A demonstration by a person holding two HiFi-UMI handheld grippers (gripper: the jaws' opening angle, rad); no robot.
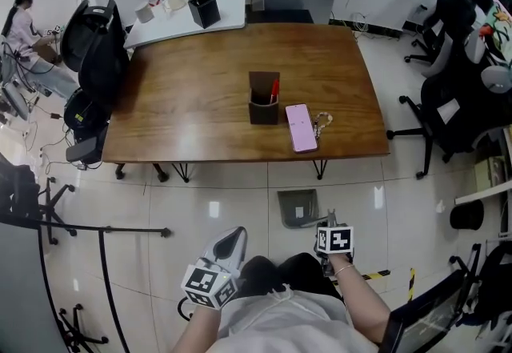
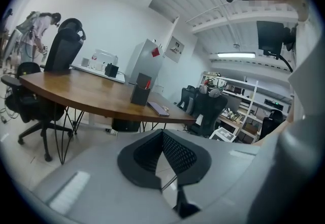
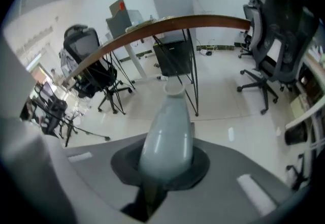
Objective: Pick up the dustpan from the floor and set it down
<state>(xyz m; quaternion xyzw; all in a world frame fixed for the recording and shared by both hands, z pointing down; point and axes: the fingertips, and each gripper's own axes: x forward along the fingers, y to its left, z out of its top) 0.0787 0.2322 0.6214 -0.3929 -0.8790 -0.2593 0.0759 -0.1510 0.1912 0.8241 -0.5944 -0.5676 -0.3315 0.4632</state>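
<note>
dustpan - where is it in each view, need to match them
Head view: dustpan low centre, against the floor tiles, just left of the right gripper.
Left gripper view: not in it.
Right gripper view: its pale handle at centre, between the shut jaws.
Shared landmark: the wooden table, in all three.

Grey dustpan (image 1: 298, 208), paler blue-grey along its handle. Warm brown wood grain on the table (image 1: 192, 103). Pink phone (image 1: 301, 127) beside a dark brown holder (image 1: 263, 107) with a red pen (image 1: 274, 90). Glossy white tiles on the floor (image 1: 232, 199). Black-and-white square markers on the cubes of the left gripper (image 1: 233, 238) and right gripper (image 1: 330, 219). Black chairs (image 1: 452, 99).
</note>
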